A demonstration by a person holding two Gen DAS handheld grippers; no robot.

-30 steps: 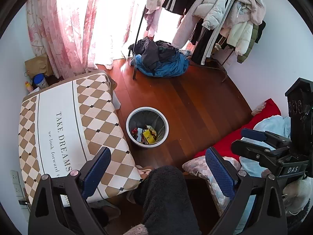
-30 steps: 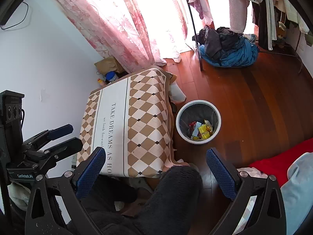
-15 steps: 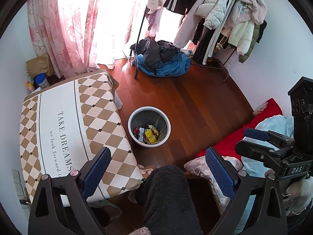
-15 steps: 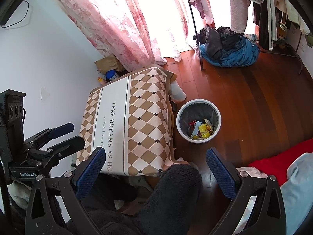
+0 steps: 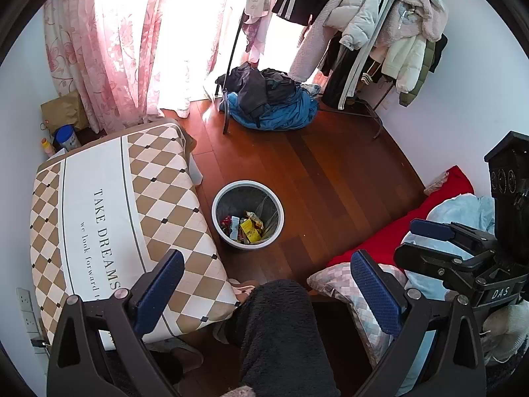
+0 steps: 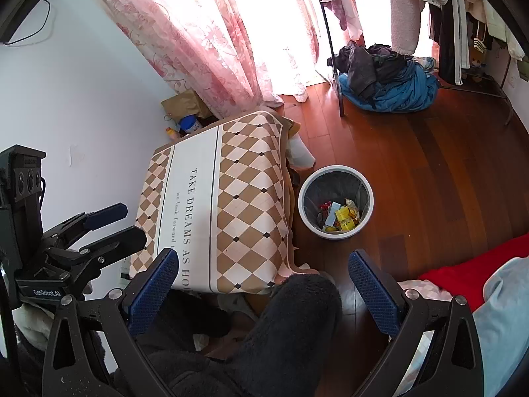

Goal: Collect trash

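Both tools raised, jaws spread wide, nothing held: L gripper [image 5: 266, 292], R gripper [image 6: 263, 289]. Bin [image 5: 247, 218] on floor below, fwd of both, beside checkered table [image 5: 109, 218], wrappers [image 6: 339, 215] inside. I judge bin roughly centred between arms, neither clearly nearer. No loose trash spotted on floor.

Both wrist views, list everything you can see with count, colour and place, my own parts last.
trash bin: one, white rim, on floor beside table, wrappers inside
table: one, brown-and-white diamond cloth, left
clothes pile: one, blue and dark, by window
clothes rack: one, hung coats, far right
curtain: pink floral, window
red blanket: one, right
leg: dark fleece, bottom centre
left gripper: jaws open, empty
right gripper: jaws open, empty
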